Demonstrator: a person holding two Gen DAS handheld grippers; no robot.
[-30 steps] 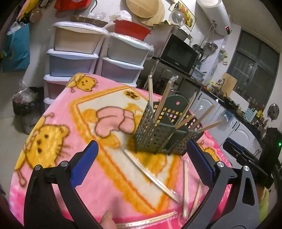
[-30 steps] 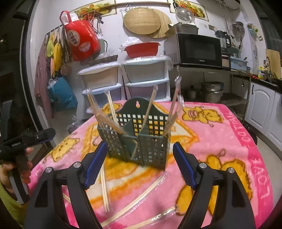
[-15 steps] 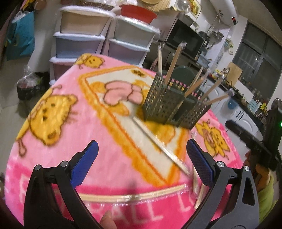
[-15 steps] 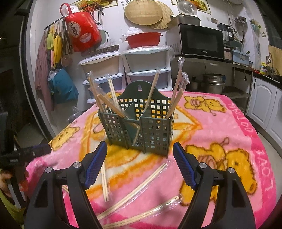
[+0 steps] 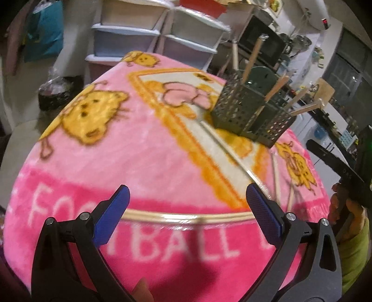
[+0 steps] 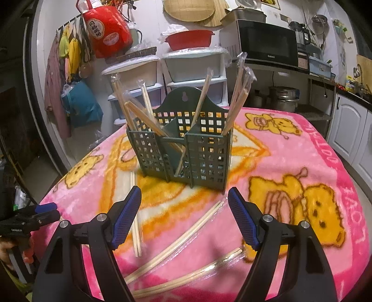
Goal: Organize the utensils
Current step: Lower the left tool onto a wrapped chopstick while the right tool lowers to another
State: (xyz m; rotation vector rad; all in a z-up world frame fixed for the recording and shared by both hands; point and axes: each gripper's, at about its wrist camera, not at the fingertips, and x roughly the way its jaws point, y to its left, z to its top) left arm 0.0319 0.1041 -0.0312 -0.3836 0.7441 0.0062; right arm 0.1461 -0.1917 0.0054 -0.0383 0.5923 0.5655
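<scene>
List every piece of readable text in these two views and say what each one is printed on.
"FOOTBALL", white letters, partly hidden by the tool, on the pink fleece blanket.
"LOVE" and "FOOTBALL", upside down, along the blanket's far-side border in the right wrist view.
"Galanz", roughly, small print on the black microwave oven.
Chinese characters on the red hanging bag: too blurred to read.
Red digits on the white water heater: unreadable.

The green slotted caddy (image 6: 183,148) is standing mid-surface, with wrapped chopsticks (image 6: 237,93) fanning out above its rim and crowding any approach from above. Loose wrapped pairs (image 6: 176,244) are lying across the pink blanket (image 6: 290,148) in front of it. To the caddy's right, the blanket is lying bare.
</scene>
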